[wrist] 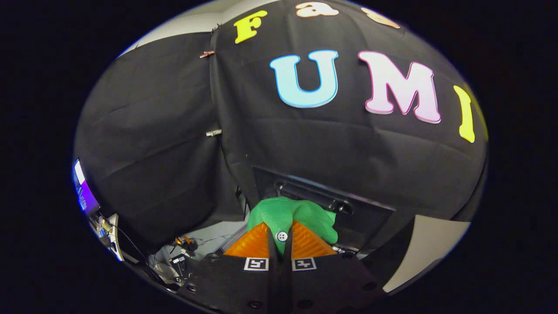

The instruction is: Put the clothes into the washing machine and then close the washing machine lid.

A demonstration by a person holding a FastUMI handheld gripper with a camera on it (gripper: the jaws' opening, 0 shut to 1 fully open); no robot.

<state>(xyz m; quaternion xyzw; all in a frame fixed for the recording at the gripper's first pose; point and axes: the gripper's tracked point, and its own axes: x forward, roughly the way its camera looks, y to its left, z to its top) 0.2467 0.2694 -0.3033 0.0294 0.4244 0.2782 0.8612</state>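
A green garment (301, 214) with a white button is pinched between my two orange fingers (255, 244), and it bunches up over their tips. My gripper (281, 237) is shut on it, held up in the air. Just beyond the cloth stands a dark panel with a long black handle (311, 195); I cannot tell whether it is the washing machine's raised lid. The drum opening is hidden behind my fingers and the garment.
Black cloth walls close the booth ahead and to the left. A lit screen (85, 192) and loose cables (181, 257) lie low on the left. A pale flat surface (429, 244) shows low on the right.
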